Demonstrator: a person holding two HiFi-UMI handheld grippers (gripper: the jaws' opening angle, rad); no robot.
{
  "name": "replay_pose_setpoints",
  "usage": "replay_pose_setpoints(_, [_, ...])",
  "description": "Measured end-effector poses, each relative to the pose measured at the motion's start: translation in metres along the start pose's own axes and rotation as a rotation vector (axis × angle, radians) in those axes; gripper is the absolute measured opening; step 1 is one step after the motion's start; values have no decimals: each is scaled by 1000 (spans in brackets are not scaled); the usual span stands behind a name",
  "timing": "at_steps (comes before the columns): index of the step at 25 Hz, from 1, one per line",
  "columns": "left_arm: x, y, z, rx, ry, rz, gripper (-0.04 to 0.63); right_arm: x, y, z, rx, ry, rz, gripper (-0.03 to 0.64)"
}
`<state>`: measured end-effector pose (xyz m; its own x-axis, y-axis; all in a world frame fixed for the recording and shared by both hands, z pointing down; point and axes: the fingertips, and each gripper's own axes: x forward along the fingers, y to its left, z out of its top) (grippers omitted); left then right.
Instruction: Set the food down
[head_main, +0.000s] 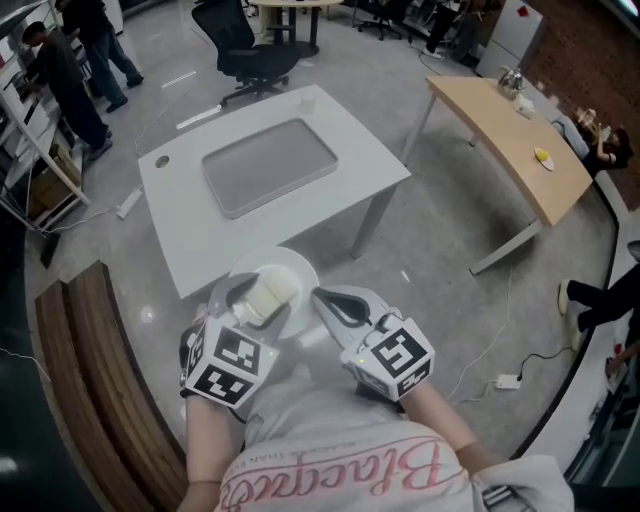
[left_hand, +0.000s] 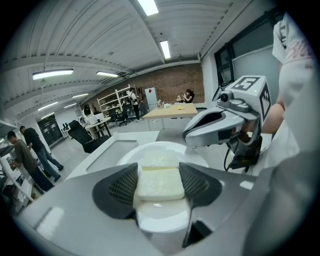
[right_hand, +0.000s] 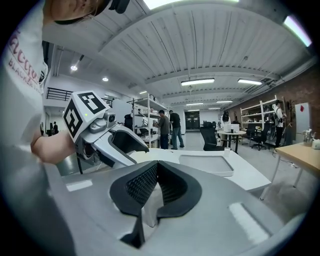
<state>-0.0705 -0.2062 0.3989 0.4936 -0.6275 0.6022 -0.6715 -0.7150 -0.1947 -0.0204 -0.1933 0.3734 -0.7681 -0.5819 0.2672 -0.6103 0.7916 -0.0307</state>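
Your left gripper (left_hand: 159, 176) is pinching the pale food block (head_main: 270, 295) between its pads, low over the middle of the white plate (head_main: 300, 268). I cannot tell if the block touches the plate. Your right gripper (right_hand: 152, 186) is pressed on something white, I think the plate's right rim. So the food is brought to its place but not yet released; opening the left jaws remains. The plate hangs at the near edge of the white table (head_main: 180, 235). The grey tray (head_main: 268, 165) fills the table's middle, and the strip near you looks bare.
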Motion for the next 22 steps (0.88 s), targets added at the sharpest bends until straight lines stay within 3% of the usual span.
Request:
replay_pose_setpoints(10, [23, 49, 5, 17, -28, -2, 261, 39, -24, 11, 1, 6, -31, 2])
replay_pose_setpoints(22, [47, 77, 7, 6, -25, -19, 261, 60, -48, 9, 42, 13, -60, 2])
